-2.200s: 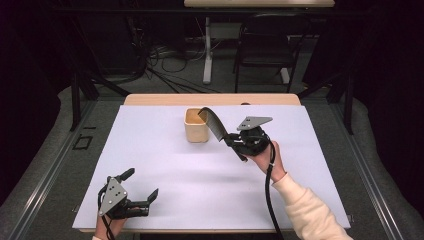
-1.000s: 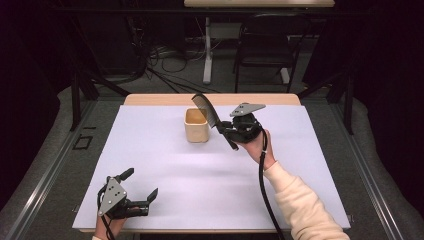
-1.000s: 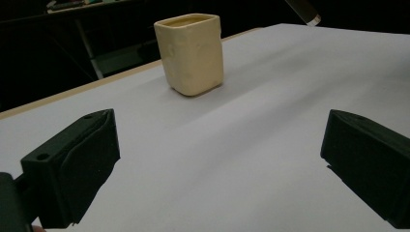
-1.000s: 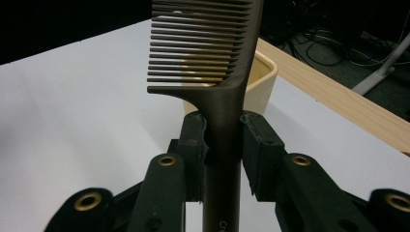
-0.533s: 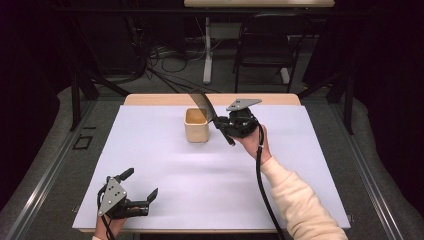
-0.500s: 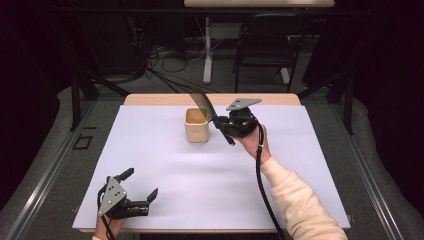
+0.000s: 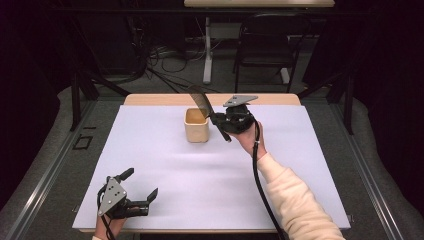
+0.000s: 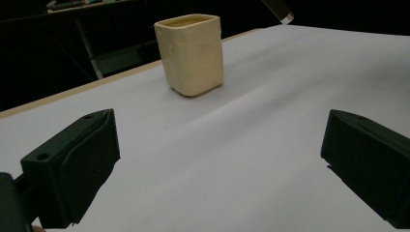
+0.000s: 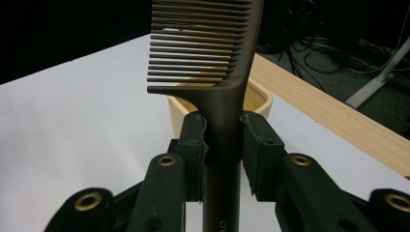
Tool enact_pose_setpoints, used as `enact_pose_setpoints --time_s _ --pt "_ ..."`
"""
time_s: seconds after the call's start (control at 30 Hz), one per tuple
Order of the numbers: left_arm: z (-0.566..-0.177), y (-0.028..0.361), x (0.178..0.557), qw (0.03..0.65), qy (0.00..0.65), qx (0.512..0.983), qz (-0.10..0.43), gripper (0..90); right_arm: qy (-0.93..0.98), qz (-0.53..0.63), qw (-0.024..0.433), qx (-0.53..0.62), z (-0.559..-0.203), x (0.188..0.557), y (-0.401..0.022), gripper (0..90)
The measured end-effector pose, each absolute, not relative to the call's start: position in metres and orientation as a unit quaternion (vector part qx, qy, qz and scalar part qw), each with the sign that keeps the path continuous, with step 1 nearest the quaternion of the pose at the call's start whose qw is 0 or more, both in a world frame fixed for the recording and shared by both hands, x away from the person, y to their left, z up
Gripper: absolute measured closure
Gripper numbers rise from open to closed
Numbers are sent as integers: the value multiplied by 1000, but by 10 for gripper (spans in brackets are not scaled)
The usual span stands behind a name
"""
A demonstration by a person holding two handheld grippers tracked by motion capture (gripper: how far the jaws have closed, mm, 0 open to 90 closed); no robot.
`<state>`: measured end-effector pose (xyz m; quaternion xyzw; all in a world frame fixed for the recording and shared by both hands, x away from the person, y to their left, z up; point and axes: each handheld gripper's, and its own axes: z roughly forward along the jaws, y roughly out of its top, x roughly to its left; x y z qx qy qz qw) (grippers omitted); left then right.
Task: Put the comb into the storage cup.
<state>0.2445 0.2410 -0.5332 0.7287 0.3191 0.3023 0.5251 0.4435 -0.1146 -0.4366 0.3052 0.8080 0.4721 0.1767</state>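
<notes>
My right gripper [image 7: 218,121] is shut on the handle of a dark brown comb [image 7: 201,104]. The comb tilts with its teeth up and to the left, over the right rim of a cream square cup [image 7: 196,126] at the table's far middle. In the right gripper view the black pads [image 9: 195,137] clamp the comb [image 9: 220,72] just below its teeth, with the cup [image 9: 256,99] behind it. My left gripper [image 7: 141,188] rests open at the near left edge with nothing between its fingers. The left gripper view looks across at the cup [image 8: 191,53] and the comb's handle tip [image 8: 278,8].
A white sheet [image 7: 150,150] covers the wooden table [image 7: 160,99]. Beyond the far edge stand a chair [image 7: 265,45], a white stand leg [image 7: 207,55] and loose cables [image 7: 165,65] on the floor. A metal frame [image 7: 45,175] runs along the left side.
The right hand has carried the comb slightly farther and left, so its teeth now hang over the cup. The left gripper has stayed in place.
</notes>
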Motion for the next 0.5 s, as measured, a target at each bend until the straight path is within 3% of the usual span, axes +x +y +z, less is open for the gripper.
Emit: enact_pose_setpoints --time_s 0.5 --pt "-533 241 244 526 319 728 302 1 802 477 181 311 -437 455 -106 715"
